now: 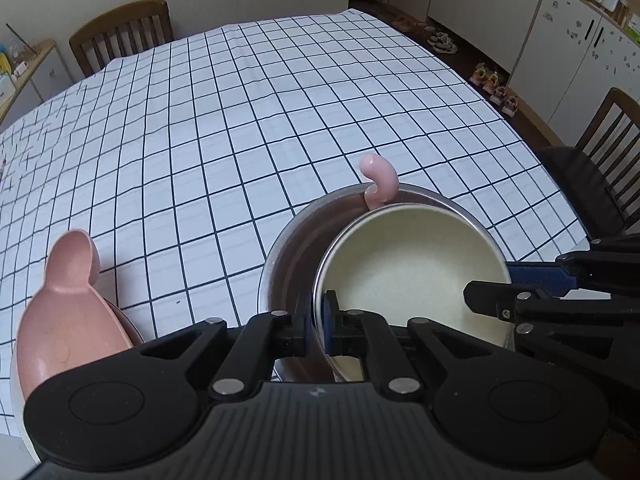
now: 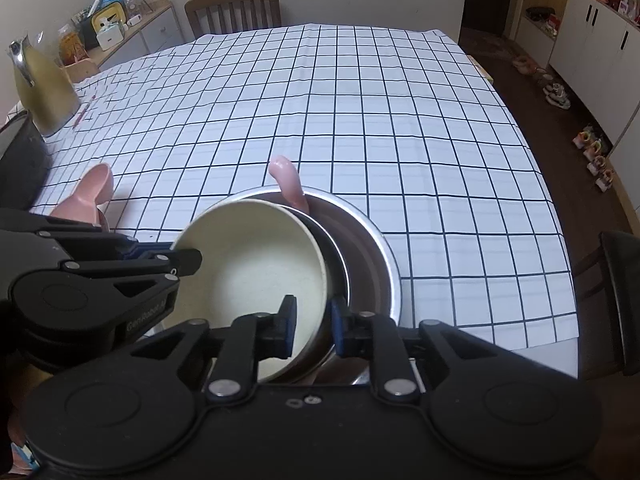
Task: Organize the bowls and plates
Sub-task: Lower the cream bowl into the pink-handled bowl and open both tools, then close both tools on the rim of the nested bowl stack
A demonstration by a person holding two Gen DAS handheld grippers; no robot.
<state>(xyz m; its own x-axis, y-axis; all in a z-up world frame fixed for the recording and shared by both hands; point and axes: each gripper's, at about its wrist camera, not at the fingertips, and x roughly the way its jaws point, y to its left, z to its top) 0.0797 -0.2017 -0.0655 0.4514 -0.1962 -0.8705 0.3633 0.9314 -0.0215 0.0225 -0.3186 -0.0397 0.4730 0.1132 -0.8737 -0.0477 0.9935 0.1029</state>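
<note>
A cream bowl (image 1: 412, 268) tilts inside a larger steel bowl (image 1: 296, 240), with a pink curled handle (image 1: 380, 180) rising behind it. My left gripper (image 1: 318, 320) is shut on the cream bowl's near-left rim. My right gripper (image 2: 314, 320) is shut on the cream bowl's (image 2: 248, 264) right rim, inside the steel bowl (image 2: 372, 248). Each gripper shows in the other's view: the right one (image 1: 520, 280) and the left one (image 2: 160, 260). A pink bowl with ear-shaped handle (image 1: 68, 312) sits at the left, also in the right wrist view (image 2: 88, 196).
The table wears a white checked cloth (image 1: 240, 120). A yellow kettle (image 2: 44, 84) stands at its far left. Wooden chairs stand at the far side (image 2: 236, 8) and at the right (image 1: 608, 140). Shoes (image 1: 496, 88) line the floor by white cabinets.
</note>
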